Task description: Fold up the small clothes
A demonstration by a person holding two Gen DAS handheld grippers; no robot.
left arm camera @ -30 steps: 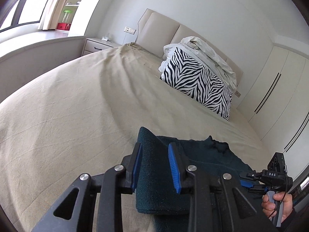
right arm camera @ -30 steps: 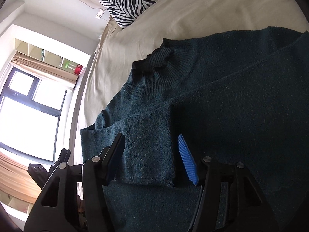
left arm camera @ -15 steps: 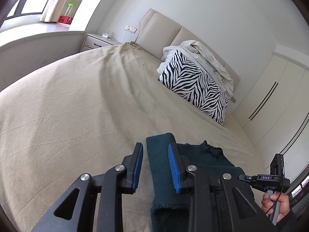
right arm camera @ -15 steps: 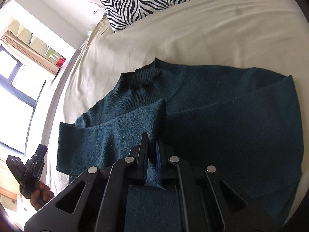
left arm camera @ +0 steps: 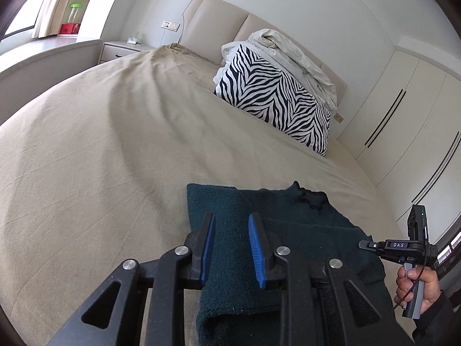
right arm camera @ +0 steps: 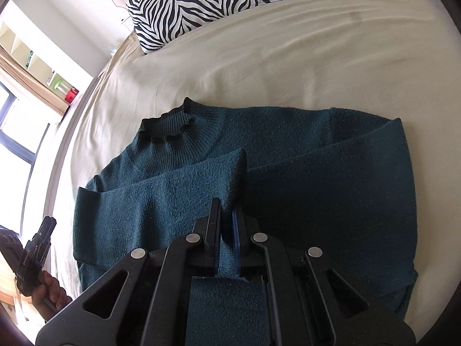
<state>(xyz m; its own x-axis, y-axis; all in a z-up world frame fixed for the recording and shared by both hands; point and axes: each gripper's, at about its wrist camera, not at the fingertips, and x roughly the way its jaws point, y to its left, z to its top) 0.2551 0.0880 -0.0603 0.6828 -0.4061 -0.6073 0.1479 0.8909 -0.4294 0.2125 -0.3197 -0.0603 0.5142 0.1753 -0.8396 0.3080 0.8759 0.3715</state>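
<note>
Our right tongs (right arm camera: pixel 226 239) are clenched on the cuff end of a sleeve (right arm camera: pixel 161 201) of the dark teal sweater (right arm camera: pixel 331 201), a narrow strip of knit pinched between the 2 blue pads. That sleeve lies folded across the sweater's chest, just below the ribbed collar (right arm camera: pixel 173 124). The other sleeve (right arm camera: pixel 374 155) is folded in from the opposite side, running diagonally over the body.

Our left tongs (left arm camera: pixel 230 248) stand part open above the folded side edge of the sweater (left arm camera: pixel 230 288), the blue pads (left arm camera: pixel 255 245) apart with teal knit showing in the gap; the pads do not press on it.

The sweater lies flat on the beige bed (left arm camera: pixel 100 158), at the near edge, collar pointing toward the headboard (left arm camera: pixel 219 26). Well apart from it, at the head of the bed, a zebra-striped pillow (left arm camera: pixel 273 98) leans with crumpled white bedding (left arm camera: pixel 296 54) on top.

In the left wrist view a hand (left arm camera: pixel 417 285) grips the handle of the other tool at the right. White wardrobe doors (left arm camera: pixel 403 121) stand beyond the bed.
</note>
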